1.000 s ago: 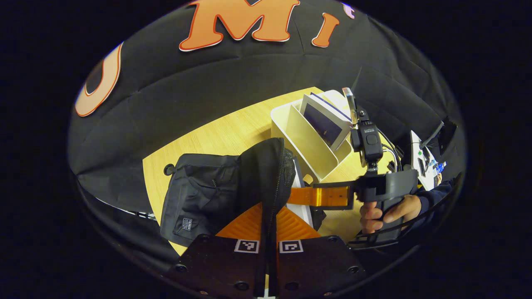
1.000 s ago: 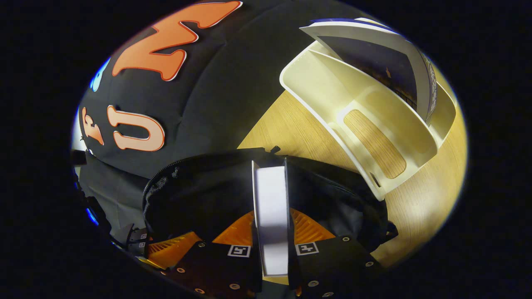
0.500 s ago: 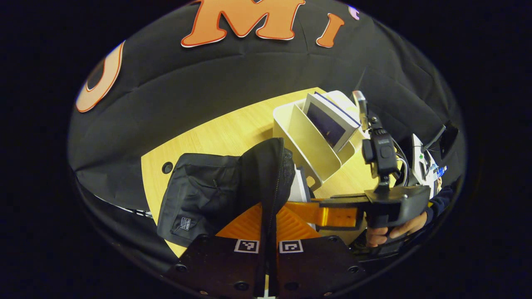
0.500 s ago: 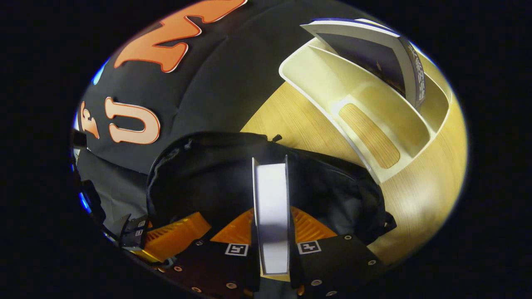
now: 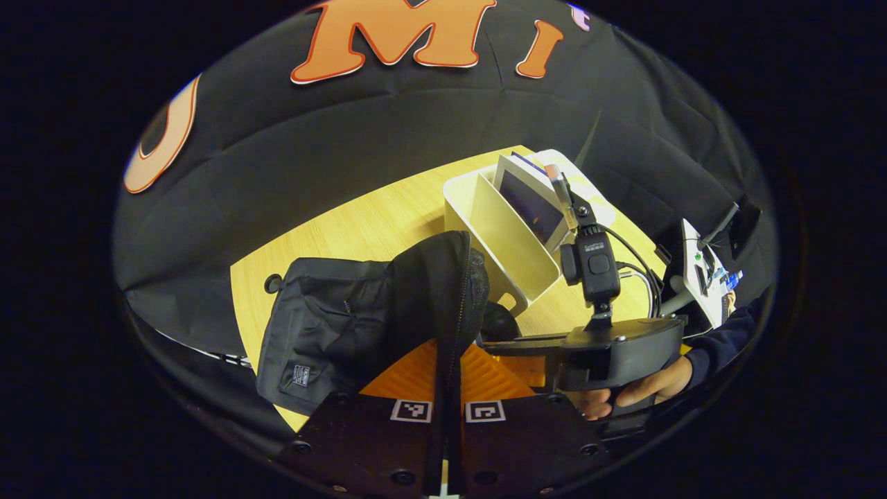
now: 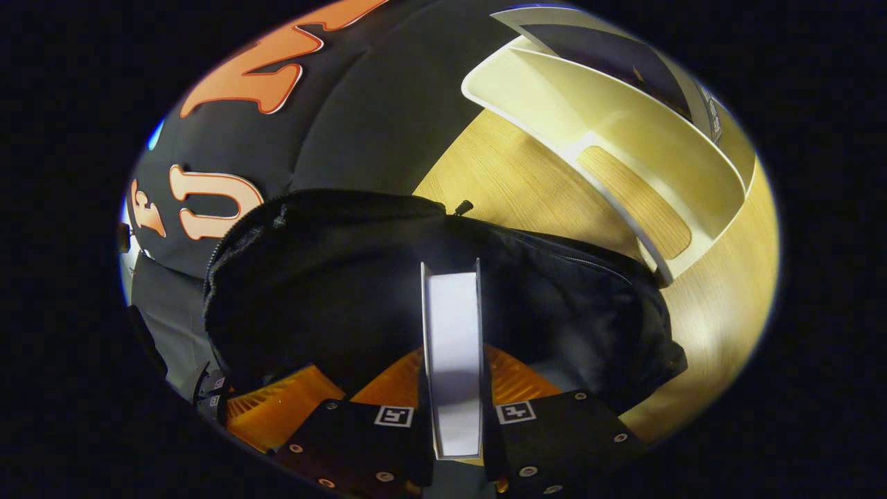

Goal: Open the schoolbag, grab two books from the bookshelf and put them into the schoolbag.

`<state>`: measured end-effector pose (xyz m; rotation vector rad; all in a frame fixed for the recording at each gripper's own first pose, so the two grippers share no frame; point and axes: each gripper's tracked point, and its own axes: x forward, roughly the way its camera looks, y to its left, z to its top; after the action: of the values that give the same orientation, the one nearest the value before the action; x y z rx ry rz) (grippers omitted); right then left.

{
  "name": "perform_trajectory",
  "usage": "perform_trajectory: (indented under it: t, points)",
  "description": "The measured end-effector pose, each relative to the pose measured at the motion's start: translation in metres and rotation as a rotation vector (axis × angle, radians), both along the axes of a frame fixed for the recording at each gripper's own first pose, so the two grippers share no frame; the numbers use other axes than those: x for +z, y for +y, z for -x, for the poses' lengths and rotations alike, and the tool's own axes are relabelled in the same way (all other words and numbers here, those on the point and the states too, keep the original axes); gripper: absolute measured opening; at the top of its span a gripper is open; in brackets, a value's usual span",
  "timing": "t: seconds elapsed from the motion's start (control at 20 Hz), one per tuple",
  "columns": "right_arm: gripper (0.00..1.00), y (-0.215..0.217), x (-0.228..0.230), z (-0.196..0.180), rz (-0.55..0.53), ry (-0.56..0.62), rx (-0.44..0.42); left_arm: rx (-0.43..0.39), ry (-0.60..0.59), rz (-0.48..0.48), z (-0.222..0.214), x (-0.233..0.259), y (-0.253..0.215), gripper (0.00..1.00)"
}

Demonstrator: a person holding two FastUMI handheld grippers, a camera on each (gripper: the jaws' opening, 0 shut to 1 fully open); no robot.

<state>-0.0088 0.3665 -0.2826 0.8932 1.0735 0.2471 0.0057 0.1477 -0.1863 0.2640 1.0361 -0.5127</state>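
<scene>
1. The right gripper [image 6: 454,388] clamps both fingers on a white-paged book [image 6: 452,346], held fore-edge up and poised over the dark mouth of the black fabric schoolbag [image 6: 332,277]; in the left gripper view the same tool, gripped by a person's hand [image 5: 637,391], reaches in from the right.

2. The left gripper [image 5: 447,416] is closed on the raised edge of the schoolbag's unzipped flap [image 5: 443,291], holding the opening up from the light wooden table [image 5: 360,222].

3. The step in hand appears to be loading a book into the bag; whether it is the first or second cannot be told.

4. A cream plastic bookshelf [image 6: 624,159] with divided slots stands just beside the bag towards the table's far edge, with one dark-covered book [image 5: 530,204] leaning in its far slot.

5. The next move likely calls for lowering the book straight down into the opening, then parting the fingers once it is inside, while the left gripper keeps the flap lifted.
</scene>
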Motion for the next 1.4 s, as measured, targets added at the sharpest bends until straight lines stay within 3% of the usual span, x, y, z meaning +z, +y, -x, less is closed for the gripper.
perform_trajectory:
  t: [0.05, 0.1, 0.15, 0.2, 0.35, 0.5, 0.7, 1.0, 1.4]
  points:
    - [0.2, 0.005, 0.0, -0.001, -0.006, -0.001, 0.005, 0.004, -0.006, -0.005, -0.005, 0.003, -0.001, 0.04]
    - [0.23, 0.005, -0.001, 0.001, 0.004, 0.004, 0.014, 0.006, -0.005, -0.009, 0.001, 0.003, 0.005, 0.04]
    - [0.39, 0.002, 0.002, 0.004, 0.008, 0.009, 0.026, 0.01, -0.005, -0.009, 0.002, 0.002, 0.005, 0.04]
    - [0.44, 0.003, 0.0, 0.007, 0.021, 0.016, 0.034, 0.014, -0.009, -0.014, 0.0, -0.001, 0.006, 0.04]
    - [0.78, -0.007, -0.001, 0.015, 0.076, 0.029, 0.087, 0.024, -0.012, -0.013, -0.001, -0.002, 0.008, 0.04]
    - [0.93, -0.03, 0.006, 0.017, 0.156, 0.018, 0.13, 0.031, -0.013, -0.015, -0.001, -0.003, 0.009, 0.04]
    - [0.97, -0.056, 0.036, 0.026, 0.195, -0.007, 0.201, 0.033, -0.005, -0.023, 0.001, -0.011, 0.007, 0.04]
    - [0.97, -0.123, 0.093, 0.024, 0.344, -0.087, 0.284, 0.04, 0.001, -0.012, 0.002, -0.014, 0.005, 0.04]
    - [0.98, -0.225, 0.146, -0.024, 0.564, -0.12, 0.331, 0.046, 0.004, -0.041, 0.003, -0.021, 0.005, 0.04]
